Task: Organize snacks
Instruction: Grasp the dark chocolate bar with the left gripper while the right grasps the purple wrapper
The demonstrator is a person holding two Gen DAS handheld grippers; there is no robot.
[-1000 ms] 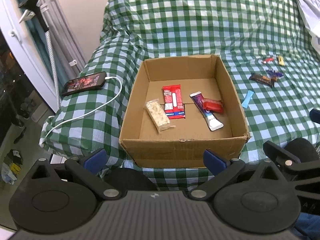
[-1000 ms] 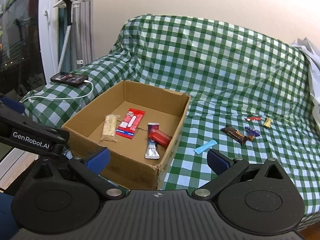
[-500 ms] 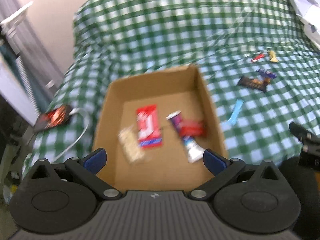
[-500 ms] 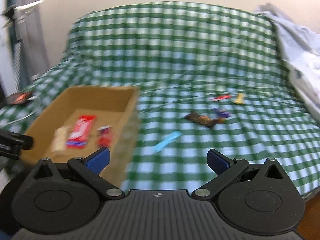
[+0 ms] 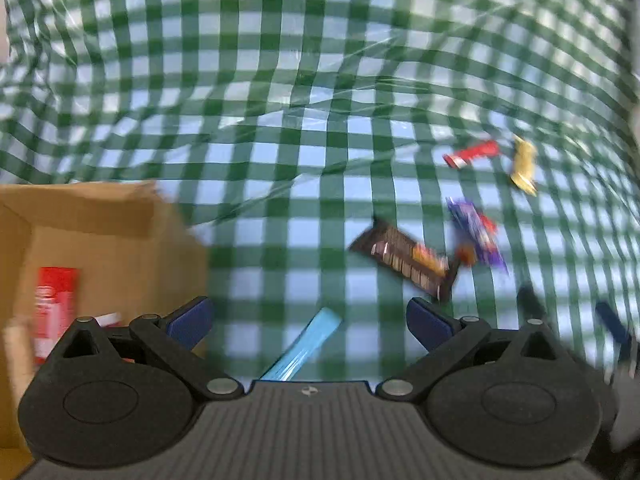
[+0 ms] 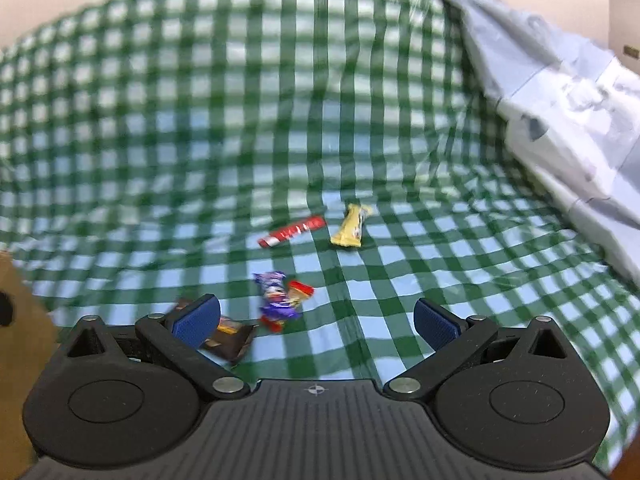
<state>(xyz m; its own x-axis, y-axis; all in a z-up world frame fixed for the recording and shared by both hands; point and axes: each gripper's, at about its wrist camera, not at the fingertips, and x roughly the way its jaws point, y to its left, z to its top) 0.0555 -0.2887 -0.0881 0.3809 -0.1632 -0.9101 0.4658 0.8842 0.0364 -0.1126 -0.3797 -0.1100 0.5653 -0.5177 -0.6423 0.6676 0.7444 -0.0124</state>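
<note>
My left gripper [image 5: 308, 322] is open and empty above a light blue stick packet [image 5: 306, 348] on the green checked cloth. A cardboard box [image 5: 100, 232] at left holds a red packet [image 5: 56, 304]. A dark chocolate bar [image 5: 404, 262], a purple wrapper [image 5: 476, 236], a red stick [image 5: 472, 154] and a yellow bar [image 5: 524, 166] lie further right. My right gripper [image 6: 316, 320] is open and empty over the purple wrapper [image 6: 276, 296], with the dark bar [image 6: 228, 334] behind its left finger, the red stick [image 6: 292, 232] and yellow bar [image 6: 350, 226] beyond.
The green checked cloth [image 6: 240, 120] covers the whole surface and rises at the back. A pale blue-grey bundle of fabric [image 6: 560, 100] lies at the right. The box edge [image 6: 16, 300] shows at the left of the right wrist view.
Both grippers have swung right, away from the box and toward the loose snacks on the cloth, and moved closer to them. Both stay open and empty.
</note>
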